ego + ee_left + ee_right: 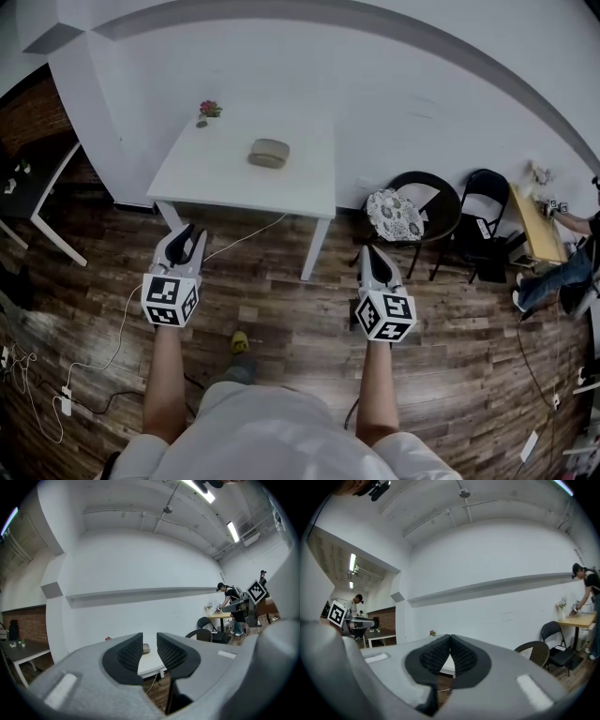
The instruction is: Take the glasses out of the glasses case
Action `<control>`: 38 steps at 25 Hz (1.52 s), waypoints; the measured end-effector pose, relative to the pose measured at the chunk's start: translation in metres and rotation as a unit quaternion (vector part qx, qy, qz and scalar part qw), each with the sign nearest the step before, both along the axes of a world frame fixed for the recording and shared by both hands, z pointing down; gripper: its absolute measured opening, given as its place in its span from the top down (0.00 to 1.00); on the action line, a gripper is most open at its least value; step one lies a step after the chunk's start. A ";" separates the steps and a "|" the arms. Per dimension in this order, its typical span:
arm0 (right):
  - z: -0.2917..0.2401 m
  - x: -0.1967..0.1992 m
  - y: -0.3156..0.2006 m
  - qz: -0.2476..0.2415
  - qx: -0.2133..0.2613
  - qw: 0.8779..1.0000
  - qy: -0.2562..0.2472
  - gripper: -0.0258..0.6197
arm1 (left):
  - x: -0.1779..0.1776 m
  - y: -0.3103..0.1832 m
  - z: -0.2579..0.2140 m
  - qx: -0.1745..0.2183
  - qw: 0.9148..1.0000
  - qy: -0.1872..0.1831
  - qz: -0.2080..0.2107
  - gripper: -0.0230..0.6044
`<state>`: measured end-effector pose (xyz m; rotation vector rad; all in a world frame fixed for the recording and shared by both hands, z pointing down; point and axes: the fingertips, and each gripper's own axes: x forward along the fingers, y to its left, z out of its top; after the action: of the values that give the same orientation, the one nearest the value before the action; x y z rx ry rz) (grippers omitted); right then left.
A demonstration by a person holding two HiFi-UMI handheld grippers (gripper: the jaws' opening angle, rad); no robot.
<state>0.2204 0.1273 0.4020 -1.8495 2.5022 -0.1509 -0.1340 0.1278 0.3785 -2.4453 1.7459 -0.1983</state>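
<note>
**Two grippers short of the worktop, case unopened**

Both grippers are held over the wooden floor, well apart from the white worktop. The left gripper has its fingers at a narrow gap with nothing between them. The right gripper has its fingers brought together at the tips, also empty.

The glasses case lies closed near the middle of the worktop, alone except for a small potted flower at the far left corner. The glasses themselves are not visible and are presumed to be inside.

Assessment: the task is not yet started, and the approach and opening remain to be done.

Risks noted:
- Neither gripper is set wide enough to take the case, so arriving as they are would nudge it rather than grasp it.
- The rounded case on a smooth top is likely to slide or spin if its lid is pried with one gripper while the other fails to pin the base.
- A white cable trails across the floor under the worktop and could catch a foot on approach.
</note>
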 end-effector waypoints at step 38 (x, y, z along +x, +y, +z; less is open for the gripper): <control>0.006 -0.113 -0.232 0.066 -0.032 0.997 0.020 0.96 | -0.097 -0.281 0.031 -0.040 0.996 0.034 0.078 0.80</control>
<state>0.1070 -0.1046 0.4081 -2.0557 2.4168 -0.1949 -0.2311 -0.1531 0.4092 -2.6605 1.5922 -0.1738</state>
